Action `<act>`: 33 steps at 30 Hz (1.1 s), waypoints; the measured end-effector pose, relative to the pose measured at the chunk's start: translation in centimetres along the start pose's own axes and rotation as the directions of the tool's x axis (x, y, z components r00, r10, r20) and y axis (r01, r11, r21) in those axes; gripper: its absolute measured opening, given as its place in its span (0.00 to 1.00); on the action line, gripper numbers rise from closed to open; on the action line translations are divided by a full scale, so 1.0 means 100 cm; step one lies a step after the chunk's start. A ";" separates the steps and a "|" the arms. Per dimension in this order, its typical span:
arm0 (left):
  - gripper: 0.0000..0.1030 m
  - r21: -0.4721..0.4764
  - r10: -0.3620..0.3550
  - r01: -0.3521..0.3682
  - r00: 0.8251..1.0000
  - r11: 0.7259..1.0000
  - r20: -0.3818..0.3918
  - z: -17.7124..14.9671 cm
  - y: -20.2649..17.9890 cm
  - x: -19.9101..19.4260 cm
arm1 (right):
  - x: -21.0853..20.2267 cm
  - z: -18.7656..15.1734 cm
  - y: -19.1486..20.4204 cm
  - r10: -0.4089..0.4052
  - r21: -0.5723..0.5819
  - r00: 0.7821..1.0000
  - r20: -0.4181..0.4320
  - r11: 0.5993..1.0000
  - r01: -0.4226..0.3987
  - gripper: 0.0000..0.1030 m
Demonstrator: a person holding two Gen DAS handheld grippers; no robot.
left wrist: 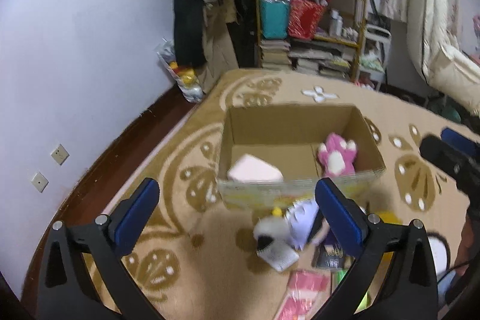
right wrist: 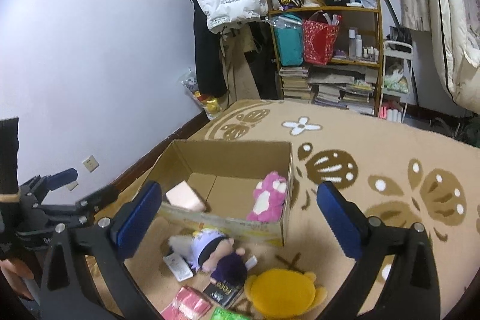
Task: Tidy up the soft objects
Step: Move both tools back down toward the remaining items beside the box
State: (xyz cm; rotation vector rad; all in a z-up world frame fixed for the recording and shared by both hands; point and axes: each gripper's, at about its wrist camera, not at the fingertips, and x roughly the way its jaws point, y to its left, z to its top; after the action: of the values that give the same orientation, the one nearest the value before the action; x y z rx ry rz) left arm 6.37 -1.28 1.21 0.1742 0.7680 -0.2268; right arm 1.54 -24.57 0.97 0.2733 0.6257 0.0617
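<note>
Pink plush paw [left wrist: 337,158] is lying inside the open cardboard box [left wrist: 288,122] while the left tool [left wrist: 237,210] and right tool [right wrist: 238,213] are hovering spread wide, holding nothing.

Left gripper [left wrist: 237,200] wide open, nothing held, hovering just in front of the cardboard box [left wrist: 300,188] on the carpet [left wrist: 168,230]: pink paw plush [left wrist: 337,155] inside at box's right, pale pink block [left wrist: 255,171] inside at its left, white-and-lilac plush doll [left wrist: 285,225] on carpet against box's near wall.
</note>
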 end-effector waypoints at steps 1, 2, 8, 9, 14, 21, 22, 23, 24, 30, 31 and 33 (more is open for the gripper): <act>1.00 0.010 -0.021 0.021 1.000 1.000 -0.016 -0.004 -0.002 0.000 | -0.001 -0.003 -0.001 0.011 0.011 1.000 -0.011 1.000 -0.011 1.00; 1.00 0.021 -0.044 0.044 0.998 0.999 -0.036 -0.009 -0.005 0.000 | -0.002 -0.005 -0.002 0.021 0.020 1.000 -0.018 1.000 -0.020 1.00; 1.00 0.051 -0.073 0.080 0.990 0.996 -0.119 -0.029 -0.015 0.010 | -0.003 -0.024 -0.006 0.013 0.031 0.997 -0.080 0.999 -0.011 1.00; 1.00 0.055 -0.073 0.081 0.988 0.995 -0.133 -0.031 -0.017 0.012 | -0.003 -0.027 -0.006 0.013 0.035 0.996 -0.091 0.999 -0.010 1.00; 1.00 0.083 -0.069 0.086 0.979 0.993 -0.193 -0.048 -0.025 0.025 | 0.001 -0.046 -0.010 0.005 0.049 0.986 -0.166 0.999 0.003 1.00; 0.99 0.082 -0.130 0.163 0.941 0.983 -0.312 -0.065 -0.032 0.049 | 0.012 -0.070 -0.009 0.013 0.059 0.965 -0.260 0.998 0.002 0.94; 0.99 0.083 -0.135 0.170 0.936 0.982 -0.325 -0.066 -0.034 0.052 | 0.014 -0.074 -0.009 0.017 0.062 0.962 -0.274 0.998 0.000 0.91; 0.99 0.085 -0.140 0.179 0.929 0.980 -0.342 -0.069 -0.035 0.056 | 0.016 -0.077 -0.009 0.019 0.063 0.958 -0.288 0.998 -0.001 0.88; 0.99 0.087 -0.144 0.186 0.925 0.979 -0.352 -0.071 -0.037 0.058 | 0.017 -0.079 -0.008 0.021 0.063 0.954 -0.298 0.998 -0.003 0.86; 0.99 0.126 -0.160 0.234 0.888 0.964 -0.431 -0.084 -0.050 0.071 | 0.030 -0.093 -0.007 0.038 0.074 0.927 -0.374 0.997 -0.011 0.72; 0.99 0.135 -0.156 0.238 0.883 0.962 -0.443 -0.087 -0.053 0.074 | 0.032 -0.095 -0.007 0.046 0.083 0.921 -0.386 0.996 -0.015 0.71; 0.99 0.152 -0.152 0.248 0.872 0.957 -0.465 -0.091 -0.058 0.078 | 0.037 -0.100 -0.006 0.055 0.092 0.913 -0.405 0.996 -0.019 0.70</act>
State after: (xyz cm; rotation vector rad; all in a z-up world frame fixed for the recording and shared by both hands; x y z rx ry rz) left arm 4.19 -5.73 -11.16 0.3538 1.2286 -0.4780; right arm -1.36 -22.34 -9.02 0.3598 1.0415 0.1307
